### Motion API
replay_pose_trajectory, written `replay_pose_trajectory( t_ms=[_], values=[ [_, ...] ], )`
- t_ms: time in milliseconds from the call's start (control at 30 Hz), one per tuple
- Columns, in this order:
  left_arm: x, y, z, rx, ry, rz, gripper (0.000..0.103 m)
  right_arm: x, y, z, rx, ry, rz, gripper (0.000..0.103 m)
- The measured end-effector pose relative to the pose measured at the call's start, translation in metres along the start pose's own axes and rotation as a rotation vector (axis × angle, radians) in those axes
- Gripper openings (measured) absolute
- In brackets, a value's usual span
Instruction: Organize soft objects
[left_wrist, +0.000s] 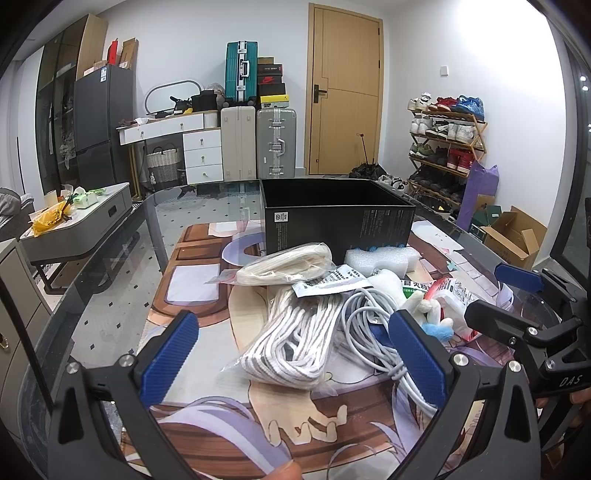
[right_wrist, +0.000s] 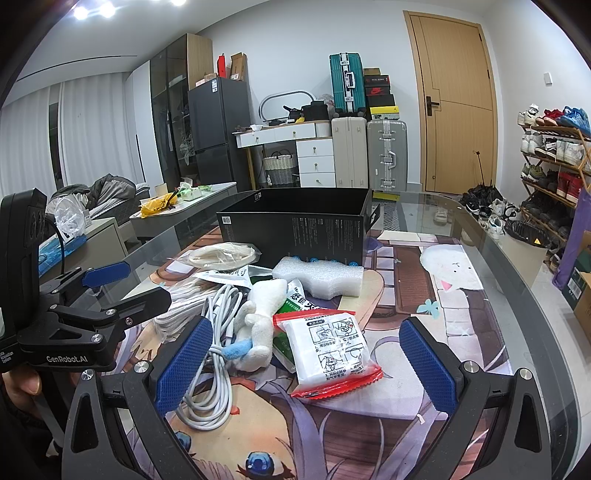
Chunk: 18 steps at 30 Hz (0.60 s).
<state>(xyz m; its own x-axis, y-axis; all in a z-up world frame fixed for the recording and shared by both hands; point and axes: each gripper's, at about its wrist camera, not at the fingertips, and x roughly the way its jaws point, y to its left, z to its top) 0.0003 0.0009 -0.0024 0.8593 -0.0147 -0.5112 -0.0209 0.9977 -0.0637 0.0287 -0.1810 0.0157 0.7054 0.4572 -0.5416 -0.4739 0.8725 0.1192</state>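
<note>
Left gripper (left_wrist: 295, 354): I see jaws spread wide, empty, above the bagged white rope (left_wrist: 295, 336).
Right gripper (right_wrist: 304, 362): released, straddling the red-edged packet (right_wrist: 332, 350).
Soft pile: plush toy (right_wrist: 258, 332), white cable (right_wrist: 214, 373), foam block (right_wrist: 317, 277), all before the black box (right_wrist: 295, 221).

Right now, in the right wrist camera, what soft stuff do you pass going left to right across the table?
White rope bundle → grey cable coil → white plush toy → red-edged packet.
</note>
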Motion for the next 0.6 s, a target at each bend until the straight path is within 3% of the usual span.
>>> replay_pose_trajectory(
  t_ms=[600],
  values=[
    [0.0041, 0.0043, -0.0001, 0.005, 0.017, 0.008, 0.103, 0.0013, -0.0021, -0.0019, 0.001, 0.016, 0.000, 0.103]
  ],
)
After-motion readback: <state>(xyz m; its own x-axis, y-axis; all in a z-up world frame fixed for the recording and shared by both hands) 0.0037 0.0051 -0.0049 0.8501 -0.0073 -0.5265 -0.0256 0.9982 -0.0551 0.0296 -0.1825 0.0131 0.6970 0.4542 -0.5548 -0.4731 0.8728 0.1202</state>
